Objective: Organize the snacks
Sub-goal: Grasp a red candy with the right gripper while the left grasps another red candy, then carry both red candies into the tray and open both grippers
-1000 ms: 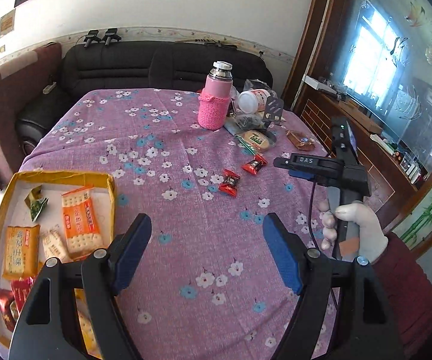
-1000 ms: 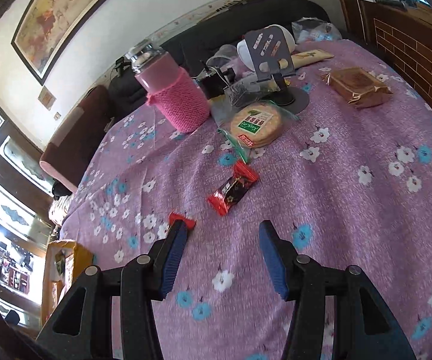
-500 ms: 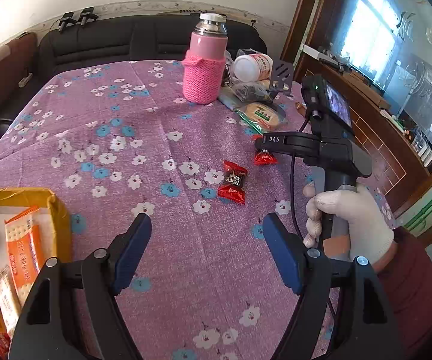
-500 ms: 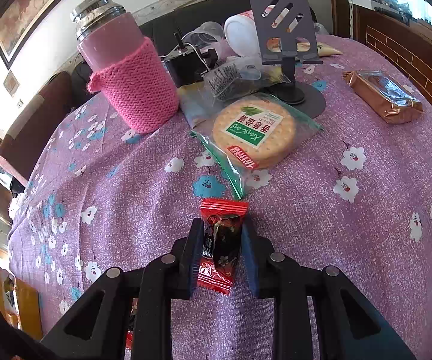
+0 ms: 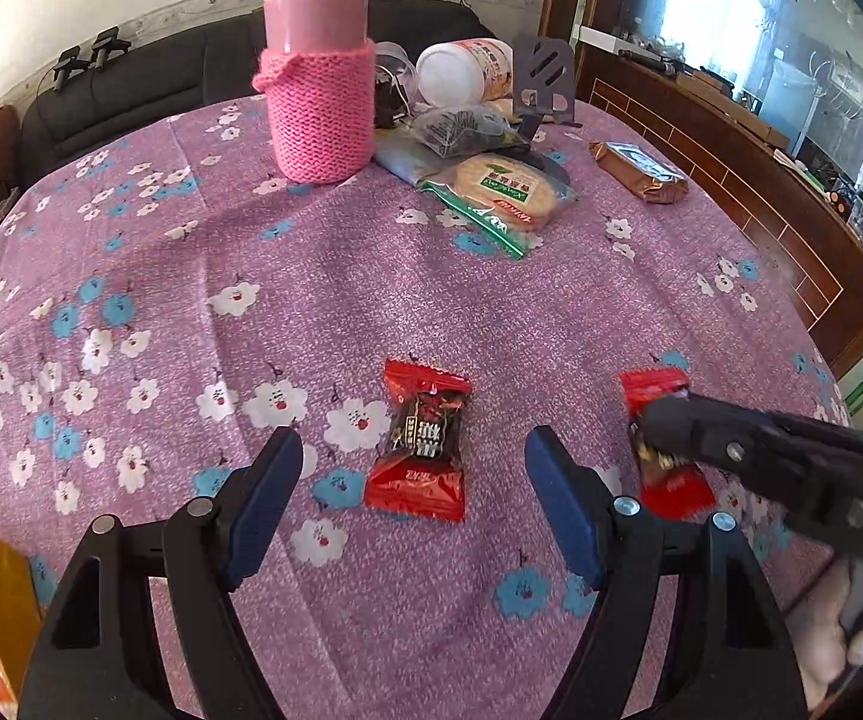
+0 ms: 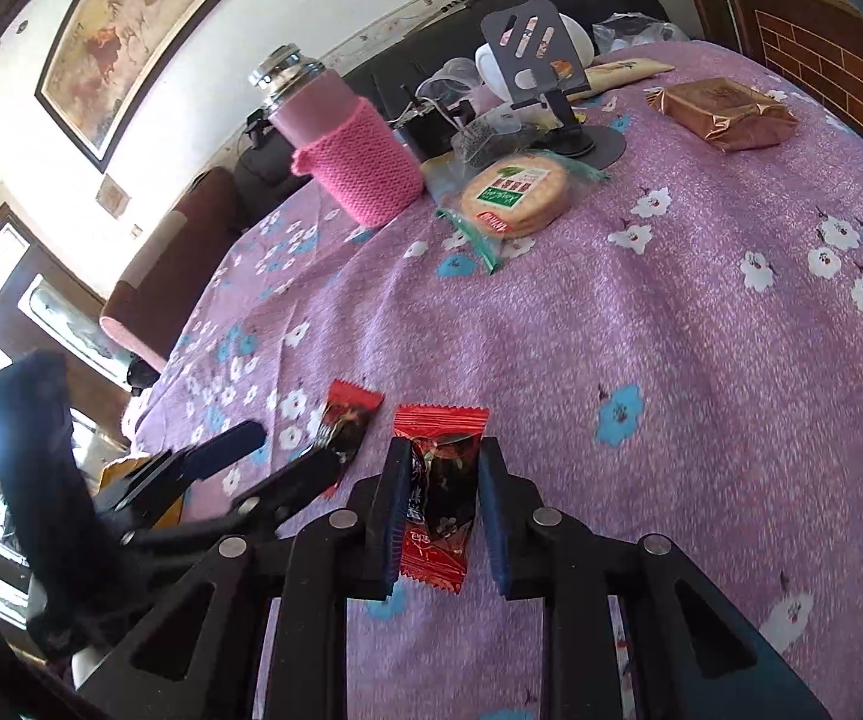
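Pink-sleeved flask [image 5: 318,90] beyond 2 candies [image 5: 422,441]

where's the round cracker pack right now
The round cracker pack lies at the table's far side in the left wrist view, right of the pink knitted bottle and left of the brown wrapped snack.
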The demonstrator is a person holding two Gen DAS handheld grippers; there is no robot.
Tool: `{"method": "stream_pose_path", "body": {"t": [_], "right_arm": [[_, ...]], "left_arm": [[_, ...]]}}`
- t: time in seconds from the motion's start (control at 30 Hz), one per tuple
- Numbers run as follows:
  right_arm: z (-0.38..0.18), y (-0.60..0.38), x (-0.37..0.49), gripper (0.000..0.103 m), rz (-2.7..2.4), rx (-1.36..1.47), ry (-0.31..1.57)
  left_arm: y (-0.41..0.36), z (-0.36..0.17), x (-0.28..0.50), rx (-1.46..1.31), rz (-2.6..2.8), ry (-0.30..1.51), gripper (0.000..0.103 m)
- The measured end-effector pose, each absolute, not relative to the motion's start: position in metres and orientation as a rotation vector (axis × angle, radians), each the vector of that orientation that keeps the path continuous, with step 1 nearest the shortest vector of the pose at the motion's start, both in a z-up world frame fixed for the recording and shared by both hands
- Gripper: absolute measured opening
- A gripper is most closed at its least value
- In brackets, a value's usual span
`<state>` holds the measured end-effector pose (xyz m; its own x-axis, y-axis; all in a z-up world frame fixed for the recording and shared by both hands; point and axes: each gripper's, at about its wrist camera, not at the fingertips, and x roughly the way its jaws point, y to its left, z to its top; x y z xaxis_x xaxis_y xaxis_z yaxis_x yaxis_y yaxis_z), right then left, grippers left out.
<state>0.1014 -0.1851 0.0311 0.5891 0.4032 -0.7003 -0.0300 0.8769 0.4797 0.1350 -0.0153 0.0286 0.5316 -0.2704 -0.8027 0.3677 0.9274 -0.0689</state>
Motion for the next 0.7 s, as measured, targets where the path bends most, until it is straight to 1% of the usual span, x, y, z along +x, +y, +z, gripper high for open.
{"method": "stream_pose_path", "body": {"t": [0.03,0.07,0.13,0.17,0.33,0.47,0.57,0.7], "right_arm": [[0.032,-0.184,0.097,0.023,0.269,0.437,0.903],[0.033,-0.183,0.093,0.023,0.272,0.425,0.891],[0.036,-0.182,0.088,0.023,0.280,0.414,0.864],[0.036,-0.182,0.088,0.023,0.286,0.416,0.857],[0.033,-0.177,0.083,0.023,0.320,0.404,0.856],[0.033,-0.167,0.076,0.023,0.348,0.354,0.837],[0.030,-0.162,0.068,0.023,0.368,0.338,0.834],[0.023,-0.160,0.065,0.023,0.403,0.372,0.858]], "left_arm": [[-0.019,0.025,0.138,0.126,-0.381,0.946,0.074],[-0.022,0.022,0.139,0.145,-0.380,0.951,0.057],[-0.027,0.017,0.139,0.175,-0.390,0.964,0.030],[-0.028,0.018,0.137,0.178,-0.397,0.948,0.024],[-0.023,0.024,0.128,0.142,-0.376,0.934,0.023],[-0.004,0.046,0.103,0.068,-0.353,0.896,0.023],[0.022,0.073,0.070,0.018,-0.324,0.852,0.023],[0.078,0.115,0.002,-0.069,-0.251,0.775,0.023]]}}
